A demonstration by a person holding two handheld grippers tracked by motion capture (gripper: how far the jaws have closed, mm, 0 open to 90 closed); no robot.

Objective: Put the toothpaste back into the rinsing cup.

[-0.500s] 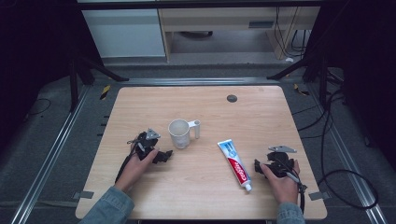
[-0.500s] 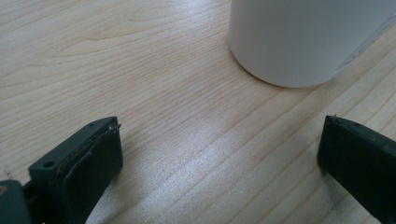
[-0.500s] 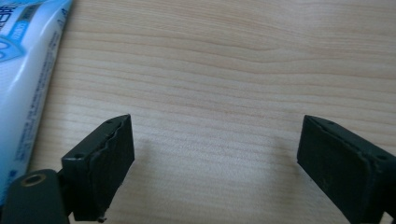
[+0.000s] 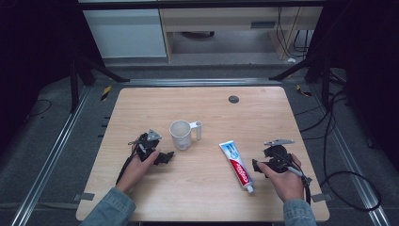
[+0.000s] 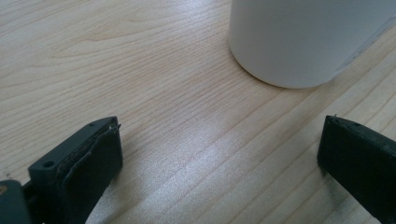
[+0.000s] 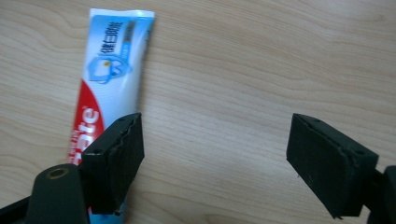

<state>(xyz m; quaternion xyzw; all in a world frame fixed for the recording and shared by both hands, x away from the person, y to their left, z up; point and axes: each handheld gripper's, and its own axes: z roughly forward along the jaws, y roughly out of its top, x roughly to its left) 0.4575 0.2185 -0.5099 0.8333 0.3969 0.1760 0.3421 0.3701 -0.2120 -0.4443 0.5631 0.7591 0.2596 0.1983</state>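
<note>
The right claw [image 4: 257,165] sits low on the right side of the high view, held in a hand [image 4: 285,181]. Its jaws are wide open and hold nothing. In the right gripper view, one jaw rises at the lower left and the other at the lower right, with bare wood between them. The toothpaste tube [image 6: 108,88] lies flat on the table, on the left side of that view. The left jaw stands in front of the tube's lower part, so I cannot tell if it touches the tube. The tube is not between the jaws yet; it lies off to the side of the gap. In the high view, the tube [image 4: 236,164] lies just left of the right claw, with its small cap pointing to the bottom of the frame.

The left claw [image 4: 165,157] is at the middle left of the high view, in the other hand [image 4: 136,170]. It is open wide too, and empty. In the left gripper view, the white mug [image 5: 303,39] stands at the upper right, past the jaw tips and apart from them. In the high view, the mug [image 4: 181,134] stands upright just up and right of the left claw, with its handle pointing right.

It looks like the work has hardly begun. Nothing is picked up yet. Both claws are near their things and ready. Grabbing the tube and the mug is still to do.

The table [image 4: 202,101] is light wood, with a small dark round spot [image 4: 234,99] near its top edge.
</note>
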